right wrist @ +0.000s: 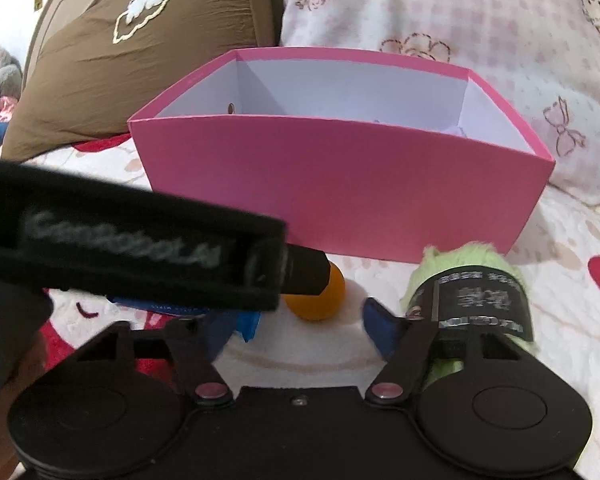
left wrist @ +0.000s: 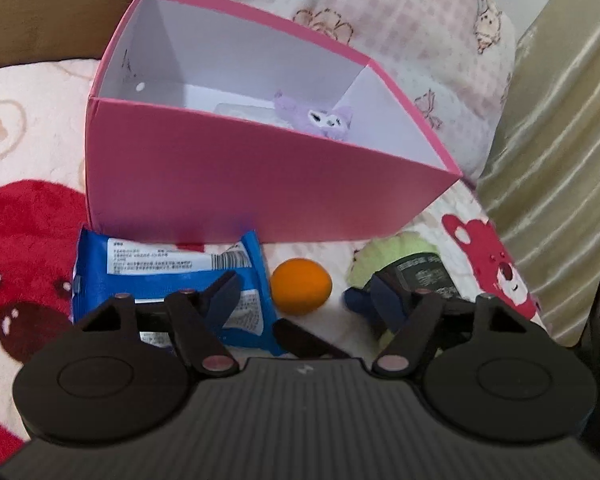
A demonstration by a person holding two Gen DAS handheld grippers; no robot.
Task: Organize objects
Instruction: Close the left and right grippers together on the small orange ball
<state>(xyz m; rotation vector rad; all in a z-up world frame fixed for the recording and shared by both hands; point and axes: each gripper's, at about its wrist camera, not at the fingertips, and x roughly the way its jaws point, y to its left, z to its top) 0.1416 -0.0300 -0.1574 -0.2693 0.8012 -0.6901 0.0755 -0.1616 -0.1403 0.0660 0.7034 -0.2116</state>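
Fleece bedding (left wrist: 24,152), printed with red bears, is carrying every object in both views; a brown pillow (right wrist: 100,80) and a pink-checked quilt (right wrist: 440,8) are lying behind, toward the far edge.

Pink cardboard box (left wrist: 260,192) is standing upright and open-topped near the middle of the bedding. The left wrist view is looking down into its white interior, where a purple plush toy (left wrist: 328,120) is resting against the right inner corner; the right wrist view is showing only the near wall and the rim, with the contents almost wholly hidden.

Blue snack packet (left wrist: 168,268) is lying flat just in front of the box's left corner. The left wrist view is showing its printed label, while the right wrist view is showing only a sliver of it beneath the other tool.

Green fluffy toy with a black label (right wrist: 480,296) is lying in front of the box's right corner, seen larger in the right wrist view.

Orange ball (left wrist: 301,286) is sitting between the packet and the green toy, apart from the box.

Left gripper (left wrist: 300,300) is standing partly open, its fingers flanking the ball without touching it. Right gripper (right wrist: 300,332) is likewise partly open; its right finger (right wrist: 380,332) is lying just beside the green toy, with nothing gripped. Only the right wrist view is showing the left tool's black body crossing over the ball.
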